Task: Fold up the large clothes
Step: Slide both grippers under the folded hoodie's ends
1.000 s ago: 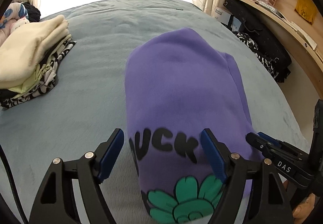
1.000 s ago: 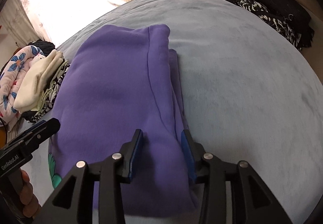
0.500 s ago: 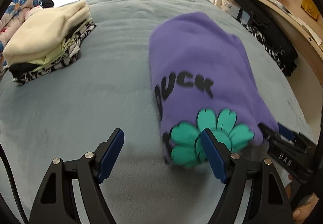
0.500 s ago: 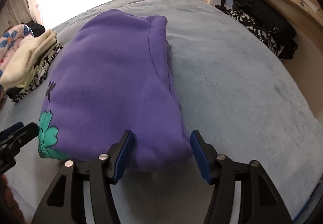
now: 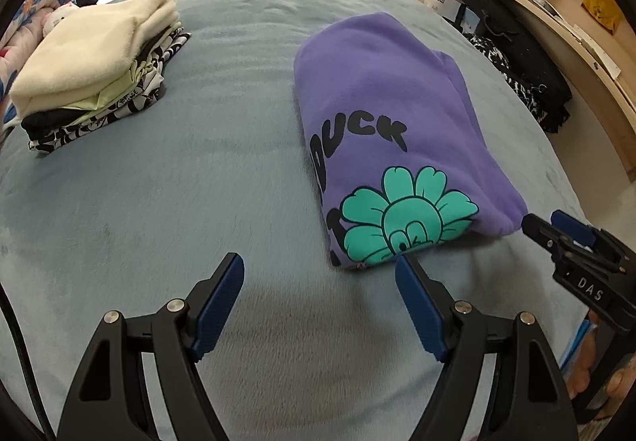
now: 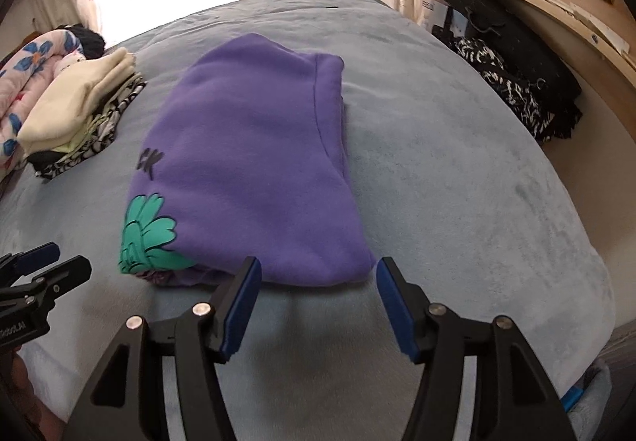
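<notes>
A folded purple sweatshirt (image 5: 381,111) with black letters and a green flower print lies on the grey-blue bed (image 5: 159,182); it also shows in the right wrist view (image 6: 254,162). My left gripper (image 5: 320,270) is open and empty, just short of the sweatshirt's near left corner. My right gripper (image 6: 318,276) is open and empty at the sweatshirt's near edge, not touching it. The right gripper also shows at the right of the left wrist view (image 5: 556,232), and the left gripper at the left edge of the right wrist view (image 6: 47,266).
A stack of folded clothes (image 5: 99,59) with a cream top sits at the bed's left, also seen in the right wrist view (image 6: 79,107). A floral quilt (image 6: 28,83) lies beyond it. Dark clothes (image 6: 516,91) and wooden shelves (image 5: 556,3) stand right of the bed.
Both grippers have pulled back toward the near edge of the bed. The right gripper opened and let go of the sweatshirt's edge. The sweatshirt lies folded and free.
</notes>
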Demonstrator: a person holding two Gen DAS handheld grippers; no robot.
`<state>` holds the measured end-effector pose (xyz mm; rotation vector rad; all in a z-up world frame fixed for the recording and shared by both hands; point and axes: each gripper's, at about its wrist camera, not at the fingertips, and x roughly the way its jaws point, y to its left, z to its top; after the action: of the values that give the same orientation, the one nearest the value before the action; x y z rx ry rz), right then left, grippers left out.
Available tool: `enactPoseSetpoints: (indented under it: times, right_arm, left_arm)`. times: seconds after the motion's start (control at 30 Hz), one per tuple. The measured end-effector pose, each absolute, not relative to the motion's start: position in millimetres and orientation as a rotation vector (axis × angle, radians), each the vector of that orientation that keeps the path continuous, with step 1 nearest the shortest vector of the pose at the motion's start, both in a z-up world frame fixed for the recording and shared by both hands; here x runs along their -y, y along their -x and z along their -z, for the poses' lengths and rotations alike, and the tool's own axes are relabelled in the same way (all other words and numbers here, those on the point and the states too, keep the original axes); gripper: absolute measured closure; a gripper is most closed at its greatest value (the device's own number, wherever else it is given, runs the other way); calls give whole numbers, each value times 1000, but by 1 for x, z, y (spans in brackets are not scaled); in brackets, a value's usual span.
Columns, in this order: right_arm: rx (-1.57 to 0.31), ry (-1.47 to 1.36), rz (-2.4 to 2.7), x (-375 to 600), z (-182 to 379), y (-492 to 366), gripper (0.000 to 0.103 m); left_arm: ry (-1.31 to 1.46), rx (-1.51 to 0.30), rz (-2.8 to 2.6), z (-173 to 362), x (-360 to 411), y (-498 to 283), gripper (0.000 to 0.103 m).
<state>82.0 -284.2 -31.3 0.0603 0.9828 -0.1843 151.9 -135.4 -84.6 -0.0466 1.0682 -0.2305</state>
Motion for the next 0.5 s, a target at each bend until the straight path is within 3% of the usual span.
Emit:
enactPoseSetpoints:
  times: [0.13,0.27,0.5]
  right_arm:
    - [-960,-69,144,292,19,-82,42]
    - [-983,-276,-9,318,16,-91,30]
    - [-1046,-410,-78,351,33,-119,29]
  left_arm:
    - [73,-1088,240,80,127,-152,18]
    - [131,-1101,275,78,117,-160,18]
    - [220,-1127,349,83,117,-189,18]
